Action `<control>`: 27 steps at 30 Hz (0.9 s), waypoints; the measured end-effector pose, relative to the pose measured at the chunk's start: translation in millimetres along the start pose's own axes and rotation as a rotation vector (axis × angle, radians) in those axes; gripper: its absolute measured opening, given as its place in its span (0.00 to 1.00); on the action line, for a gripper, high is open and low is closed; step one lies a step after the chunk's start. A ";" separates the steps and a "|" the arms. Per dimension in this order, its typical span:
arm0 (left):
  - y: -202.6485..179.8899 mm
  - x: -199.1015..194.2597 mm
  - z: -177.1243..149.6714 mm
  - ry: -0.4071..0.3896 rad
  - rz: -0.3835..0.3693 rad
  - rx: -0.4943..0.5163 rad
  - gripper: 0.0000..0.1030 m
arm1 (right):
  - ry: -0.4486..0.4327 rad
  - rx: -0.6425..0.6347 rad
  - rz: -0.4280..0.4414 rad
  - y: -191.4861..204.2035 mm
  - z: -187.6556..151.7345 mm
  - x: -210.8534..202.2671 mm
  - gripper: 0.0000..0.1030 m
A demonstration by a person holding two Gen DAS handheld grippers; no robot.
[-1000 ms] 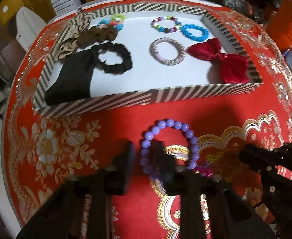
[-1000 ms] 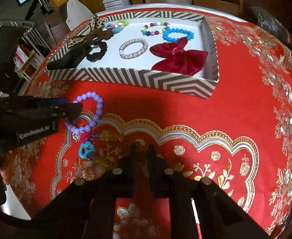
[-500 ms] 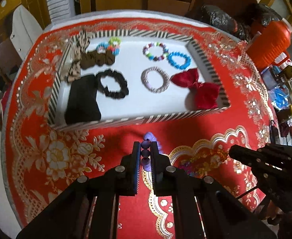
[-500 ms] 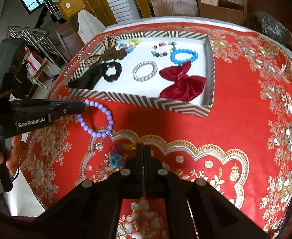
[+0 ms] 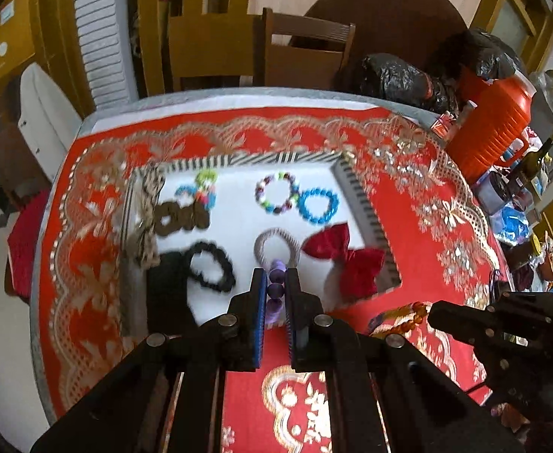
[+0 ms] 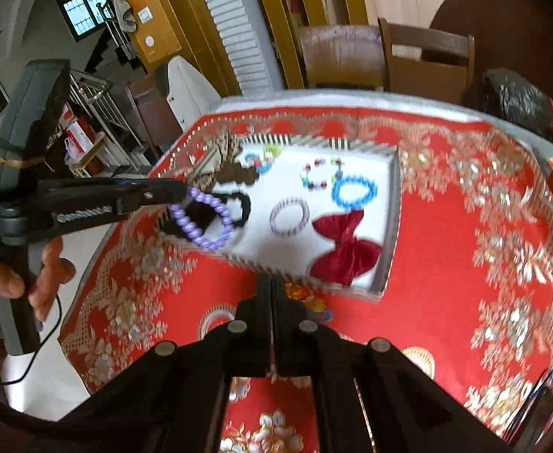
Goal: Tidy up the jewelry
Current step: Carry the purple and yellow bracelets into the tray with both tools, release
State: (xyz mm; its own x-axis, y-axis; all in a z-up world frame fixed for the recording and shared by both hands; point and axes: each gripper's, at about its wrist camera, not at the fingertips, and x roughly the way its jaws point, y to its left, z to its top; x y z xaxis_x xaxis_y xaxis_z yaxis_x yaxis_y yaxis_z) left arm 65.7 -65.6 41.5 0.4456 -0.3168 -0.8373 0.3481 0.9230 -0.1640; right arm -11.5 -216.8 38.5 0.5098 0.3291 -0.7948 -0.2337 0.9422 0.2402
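The step in hand, as I judge it, is carrying the purple bracelet (image 6: 201, 219) over the tray (image 5: 367, 219) and setting it down inside. The left gripper (image 5: 275, 283) pinches a few of its beads between narrow fingers, and the loop hangs free in the air above the tray's near left part, over the black scrunchie (image 5: 210, 270). To do this well, move the loop on to a bare white patch, best the near middle of the tray floor between the black scrunchie and the silver bracelet (image 5: 276, 247), lower it until the beads rest flat, then release; dropping it from height would likely let it roll or land on a neighbour. The right gripper (image 6: 271, 287) hangs with its fingers closed together on nothing, over the red cloth (image 6: 446, 264) just near of the tray, close to a few loose beaded pieces (image 6: 310, 298) waiting on the cloth.

The tray is striped-walled with a white floor. From largest to smallest it holds: a black cloth piece (image 5: 167, 287) at near left, a red bow (image 5: 346, 256) at near right, a leopard-print bow (image 5: 144, 222) along the left wall, the black scrunchie, a brown scrunchie (image 5: 182, 219), the silver bracelet in the middle, a blue bracelet (image 5: 318, 205) and a multicolour bracelet (image 5: 276, 193) at the far right, and a small bright beaded piece (image 5: 203, 188) at the far left.
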 end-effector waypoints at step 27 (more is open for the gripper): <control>42.1 100.8 -23.3 0.188 0.135 -0.149 0.06 | 0.161 0.113 -0.070 -50.9 13.6 128.8 0.14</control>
State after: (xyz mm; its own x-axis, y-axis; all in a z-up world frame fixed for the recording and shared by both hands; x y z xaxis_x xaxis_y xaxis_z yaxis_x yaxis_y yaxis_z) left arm 106.1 -53.6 -61.9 0.3141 -0.1551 -0.9367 0.1648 0.9805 -0.1071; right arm 77.3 -221.5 -68.5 0.3807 0.2565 -0.8884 -0.1036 0.9666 0.2346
